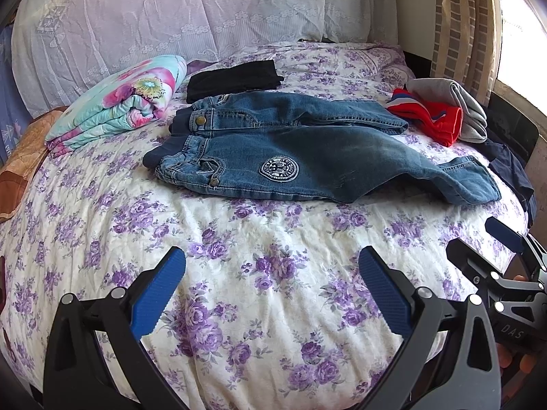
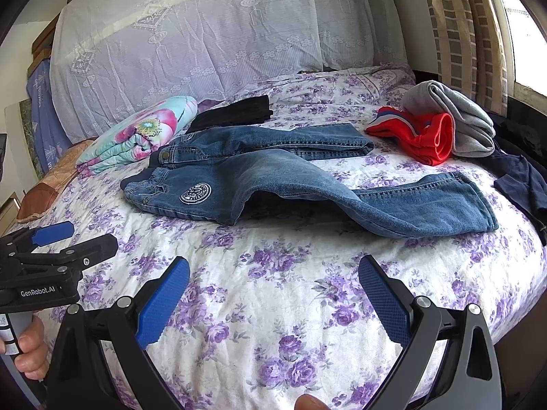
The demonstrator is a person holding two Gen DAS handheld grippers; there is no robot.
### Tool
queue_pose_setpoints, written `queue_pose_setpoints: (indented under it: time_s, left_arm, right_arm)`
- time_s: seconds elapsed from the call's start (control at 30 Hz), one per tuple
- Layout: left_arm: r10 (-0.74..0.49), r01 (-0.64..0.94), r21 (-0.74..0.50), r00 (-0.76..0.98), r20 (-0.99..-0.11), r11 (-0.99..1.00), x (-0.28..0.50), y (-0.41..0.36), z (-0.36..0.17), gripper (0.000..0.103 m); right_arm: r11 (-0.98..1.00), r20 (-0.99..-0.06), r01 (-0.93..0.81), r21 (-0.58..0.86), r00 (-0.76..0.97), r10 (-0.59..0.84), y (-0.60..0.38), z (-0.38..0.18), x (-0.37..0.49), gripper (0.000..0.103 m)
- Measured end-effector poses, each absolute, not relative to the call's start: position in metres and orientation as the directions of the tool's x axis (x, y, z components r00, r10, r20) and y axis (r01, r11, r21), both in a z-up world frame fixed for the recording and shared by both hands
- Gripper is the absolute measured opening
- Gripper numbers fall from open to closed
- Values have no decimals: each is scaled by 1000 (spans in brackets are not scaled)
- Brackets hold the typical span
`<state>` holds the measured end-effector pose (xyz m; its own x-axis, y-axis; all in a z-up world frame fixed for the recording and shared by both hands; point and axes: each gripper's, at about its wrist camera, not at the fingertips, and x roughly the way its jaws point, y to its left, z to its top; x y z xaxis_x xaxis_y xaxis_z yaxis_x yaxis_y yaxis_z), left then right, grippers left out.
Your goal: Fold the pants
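A pair of blue jeans [image 1: 307,157] with a round white patch lies spread on the flowered bed, waistband to the left, both legs running right; it also shows in the right wrist view [image 2: 290,177]. The near leg's cuff is wrinkled and humped. My left gripper [image 1: 271,283] is open and empty above the bedspread, short of the jeans. My right gripper [image 2: 273,290] is open and empty, also short of the jeans. Each gripper shows at the edge of the other's view, the right one [image 1: 492,249] and the left one [image 2: 65,242].
A folded flowered quilt [image 1: 119,99] lies at the left. A black garment [image 1: 236,77] lies behind the jeans. Red [image 1: 430,116] and grey [image 1: 454,106] clothes and a dark blue garment [image 1: 512,171] lie at the right edge. A lace-covered headboard stands behind.
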<state>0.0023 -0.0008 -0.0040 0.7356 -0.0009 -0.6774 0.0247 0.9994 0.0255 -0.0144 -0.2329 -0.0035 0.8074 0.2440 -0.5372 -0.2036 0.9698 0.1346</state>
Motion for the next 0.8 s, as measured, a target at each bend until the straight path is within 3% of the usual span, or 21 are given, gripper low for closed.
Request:
queue_pose_setpoints:
  time_s: [0.8]
  left_arm:
    - [-4,26,23,736,-677,999,2,0,-4,99]
  right_arm:
    - [970,-539,-202,133,807,242,-233,-3,-14,100]
